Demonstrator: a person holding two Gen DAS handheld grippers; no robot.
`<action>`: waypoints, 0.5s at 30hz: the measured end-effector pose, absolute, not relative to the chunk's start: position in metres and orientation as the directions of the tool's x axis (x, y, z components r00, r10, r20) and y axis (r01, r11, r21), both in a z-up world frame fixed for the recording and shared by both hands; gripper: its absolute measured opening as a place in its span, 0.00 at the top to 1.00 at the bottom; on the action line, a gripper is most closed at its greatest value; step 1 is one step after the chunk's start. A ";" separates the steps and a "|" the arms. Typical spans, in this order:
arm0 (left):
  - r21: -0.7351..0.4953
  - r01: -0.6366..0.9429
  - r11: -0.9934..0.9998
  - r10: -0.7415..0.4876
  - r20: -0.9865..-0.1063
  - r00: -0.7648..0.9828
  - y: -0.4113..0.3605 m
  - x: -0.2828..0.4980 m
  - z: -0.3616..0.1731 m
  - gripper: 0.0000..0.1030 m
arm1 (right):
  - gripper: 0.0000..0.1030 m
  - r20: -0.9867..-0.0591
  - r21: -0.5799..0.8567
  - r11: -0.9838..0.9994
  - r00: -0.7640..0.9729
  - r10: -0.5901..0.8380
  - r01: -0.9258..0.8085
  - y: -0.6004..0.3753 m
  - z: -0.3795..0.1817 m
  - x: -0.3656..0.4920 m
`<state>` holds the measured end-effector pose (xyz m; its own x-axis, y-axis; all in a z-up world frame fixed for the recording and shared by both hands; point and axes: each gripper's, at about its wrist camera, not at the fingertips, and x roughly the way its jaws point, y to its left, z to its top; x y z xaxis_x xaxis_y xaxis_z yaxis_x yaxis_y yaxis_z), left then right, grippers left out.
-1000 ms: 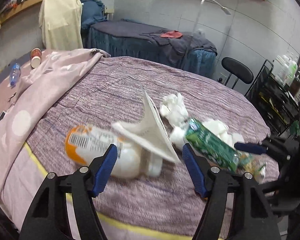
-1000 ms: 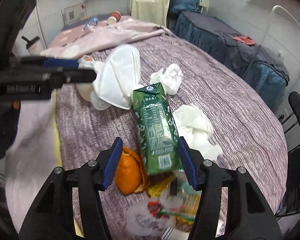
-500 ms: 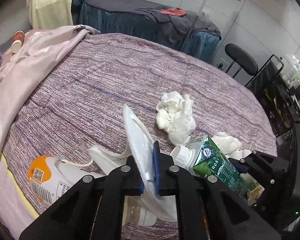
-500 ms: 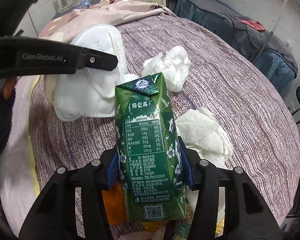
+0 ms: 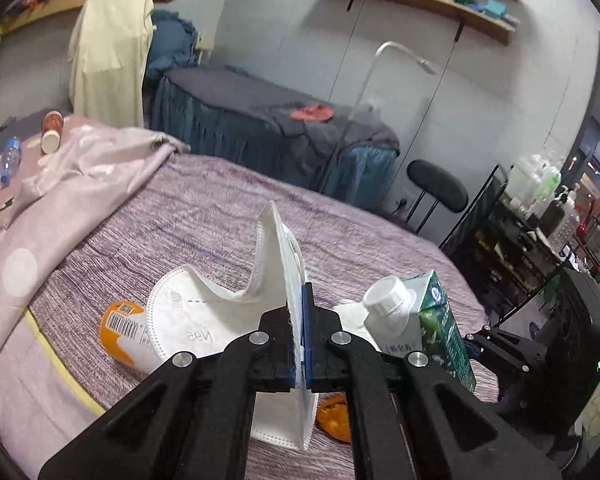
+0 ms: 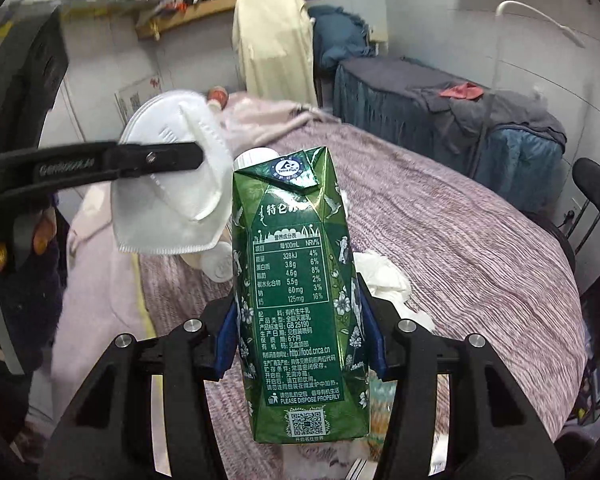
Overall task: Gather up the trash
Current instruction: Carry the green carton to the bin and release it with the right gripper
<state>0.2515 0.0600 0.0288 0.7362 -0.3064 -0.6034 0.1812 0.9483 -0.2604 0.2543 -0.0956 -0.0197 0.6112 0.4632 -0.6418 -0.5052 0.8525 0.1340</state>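
My left gripper (image 5: 299, 332) is shut on a white N95 face mask (image 5: 220, 320) and holds it above the purple bed cover (image 5: 180, 220). The mask also shows in the right wrist view (image 6: 168, 200), hanging from the left gripper's fingers (image 6: 156, 158). My right gripper (image 6: 300, 336) is shut on a green milk carton (image 6: 300, 300) with a white cap, held upright above the bed; the carton also shows in the left wrist view (image 5: 440, 320). A white bottle with an orange end (image 5: 120, 328) lies on the bed under the mask.
Crumpled white tissue (image 6: 384, 280) and an orange wrapper (image 5: 334, 416) lie on the bed. A pink blanket (image 5: 60, 200) covers the left side, with a cup (image 5: 52, 132) and a water bottle (image 5: 10, 156). A black stool (image 5: 436, 188) and a shelf rack (image 5: 540, 216) stand to the right.
My left gripper closed on the mask and lifted it off the bed. My right gripper closed on the carton and raised it upright.
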 end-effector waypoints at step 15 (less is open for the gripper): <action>-0.273 0.353 0.895 -0.446 -0.514 0.733 -0.020 0.155 0.028 0.97 | 0.50 -0.511 0.249 0.931 0.780 0.361 -0.268 -0.233 -0.016 0.143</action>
